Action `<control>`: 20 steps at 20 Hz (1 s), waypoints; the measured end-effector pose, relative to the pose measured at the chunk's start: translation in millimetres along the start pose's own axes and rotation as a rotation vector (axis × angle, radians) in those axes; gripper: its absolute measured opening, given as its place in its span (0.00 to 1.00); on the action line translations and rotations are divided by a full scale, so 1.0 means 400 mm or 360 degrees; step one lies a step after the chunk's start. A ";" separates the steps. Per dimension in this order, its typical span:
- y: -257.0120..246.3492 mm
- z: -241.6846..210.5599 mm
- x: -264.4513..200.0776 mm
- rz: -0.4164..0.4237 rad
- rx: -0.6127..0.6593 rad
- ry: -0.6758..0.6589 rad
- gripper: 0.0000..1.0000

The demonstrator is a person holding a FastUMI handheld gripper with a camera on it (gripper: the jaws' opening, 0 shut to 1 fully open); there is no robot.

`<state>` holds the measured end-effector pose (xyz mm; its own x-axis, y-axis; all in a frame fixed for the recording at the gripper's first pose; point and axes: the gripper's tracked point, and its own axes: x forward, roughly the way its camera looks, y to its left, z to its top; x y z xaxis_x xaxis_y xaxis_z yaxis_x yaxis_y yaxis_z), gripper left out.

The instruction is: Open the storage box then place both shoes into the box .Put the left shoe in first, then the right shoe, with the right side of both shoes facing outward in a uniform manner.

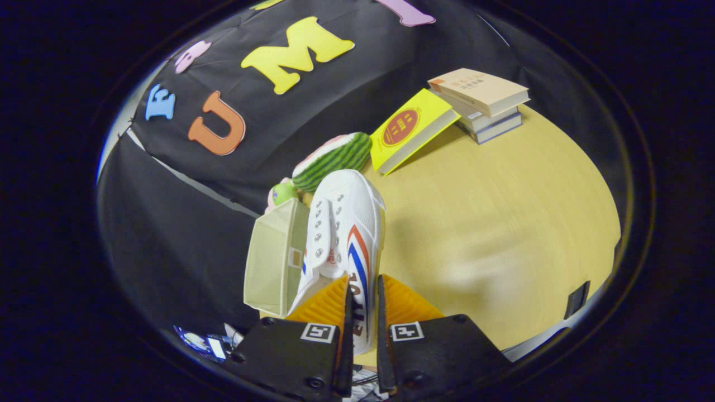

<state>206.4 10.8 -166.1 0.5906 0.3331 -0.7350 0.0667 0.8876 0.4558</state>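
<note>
one shoe [349, 223] is in your grip: the gripper [363, 312] has both orange fingers [321, 304] pressed on its heel end, jaws nearly together with the thin upper pinched between them. the shoe hangs toe-away, sole side to the right, laces to the left, red and blue stripes showing near the fingers.

the storage box [273, 257], pale fabric, sits just left of the shoe, touching or nearly touching it; you cannot tell whether its mouth faces you. no second shoe to note here.

risks from here, as judgement:
- the pinch is on soft canvas at one end only. the long toe can swing or slip out if you rotate fast.
- the box looks light and soft. nudging its wall with the toe could push it off the table [503, 223] edge, which lies close on the left.
- orientation is easy to lose mid-turn; check which side faces outward before letting go.
- the watermelon plush [332, 159] and leaning yellow book [410, 131] sit just beyond the toe; overreach could knock them. the stacked books [483, 103] are farther right, less concern.
</note>
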 end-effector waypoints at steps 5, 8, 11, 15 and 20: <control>0.139 -0.018 0.034 0.0007 -0.0074 -0.0075 0.23; 0.237 -0.039 0.069 0.0103 -0.0020 -0.0063 0.23; 0.322 -0.053 0.114 0.0141 -0.0057 -0.0108 0.23; 0.410 -0.095 0.182 0.0190 -0.0051 -0.0120 0.23; 0.435 -0.132 0.261 0.0124 -0.0046 -0.0153 0.23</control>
<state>237.1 216.9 -190.0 0.6677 0.3702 -0.6458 -0.0045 0.8695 0.4939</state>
